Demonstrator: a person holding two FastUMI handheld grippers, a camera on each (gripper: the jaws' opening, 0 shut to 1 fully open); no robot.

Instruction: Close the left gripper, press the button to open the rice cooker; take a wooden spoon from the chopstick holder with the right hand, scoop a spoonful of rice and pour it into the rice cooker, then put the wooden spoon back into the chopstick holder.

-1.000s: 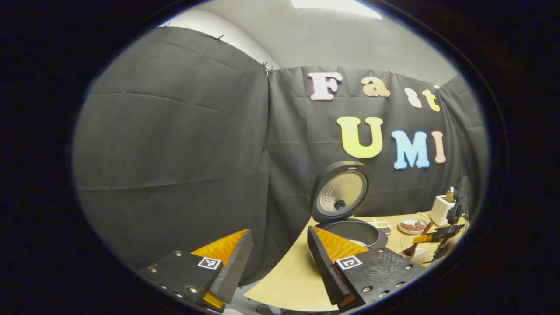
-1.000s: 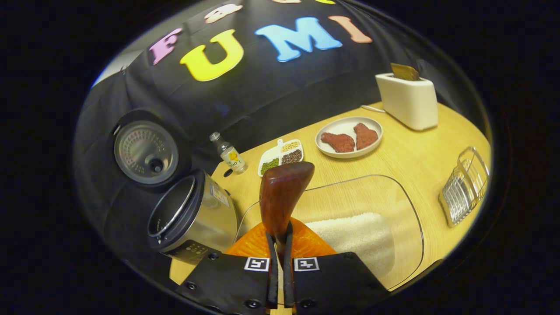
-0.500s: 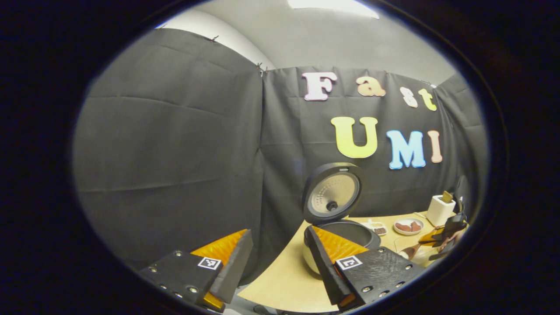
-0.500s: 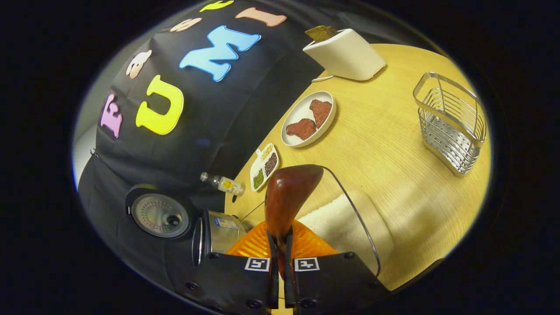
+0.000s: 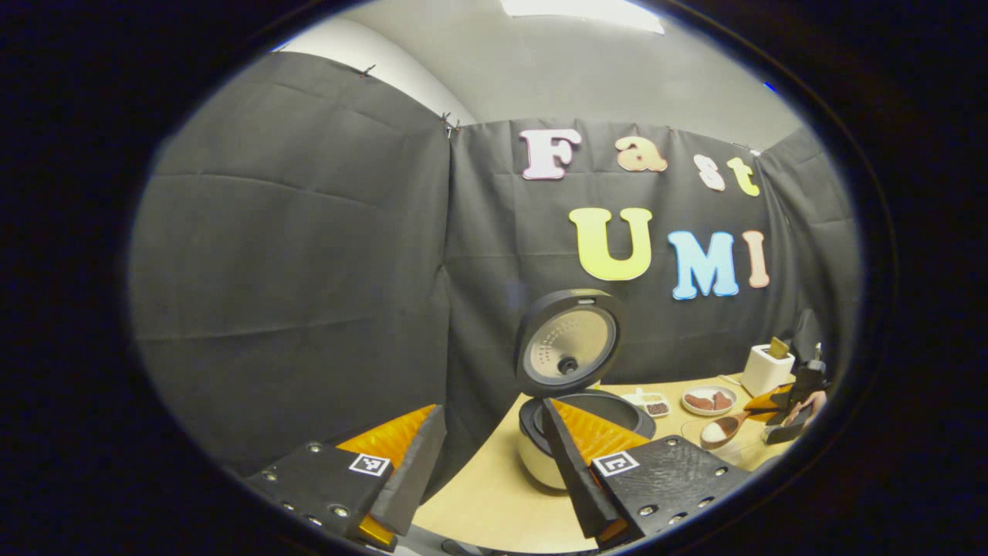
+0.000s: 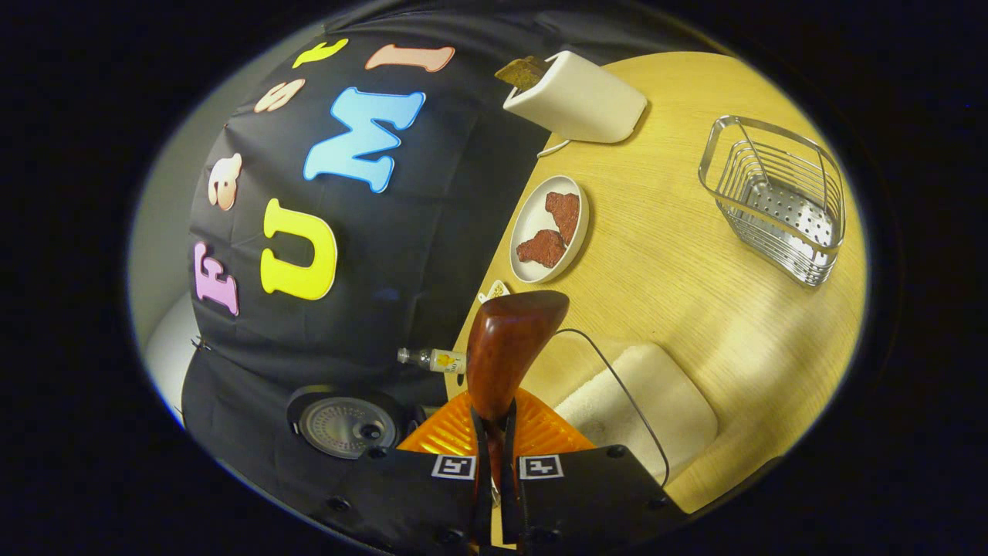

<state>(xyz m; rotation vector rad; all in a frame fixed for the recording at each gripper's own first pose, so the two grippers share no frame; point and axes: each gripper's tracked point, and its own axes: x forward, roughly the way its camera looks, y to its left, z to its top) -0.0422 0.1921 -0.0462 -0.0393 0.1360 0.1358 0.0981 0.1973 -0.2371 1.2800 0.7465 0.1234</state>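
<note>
In the left gripper view, the left gripper [image 5: 494,455] has its fingers wide apart and holds nothing. The rice cooker [image 5: 575,432] sits on the table [image 5: 494,502] with its lid up. Far off, the wooden spoon [image 5: 725,427] carries rice.

In the right gripper view, the right gripper [image 6: 495,494] is clamped on the spoon (we see its back), above the clear rice tub [image 6: 656,401].

No words or numbers you can read off the table things. Signs: one square black-and-white coded marker [image 5: 368,464] sits on each finger base of your left gripper [image 5: 492,407], the other at [image 5: 615,463]. Same pair of markers [image 6: 452,466] on your right gripper [image 6: 494,415], which clamps the wooden spoon [image 6: 505,347]. Small bottle [image 6: 432,359] has a yellow-printed label, too small to read.
</note>
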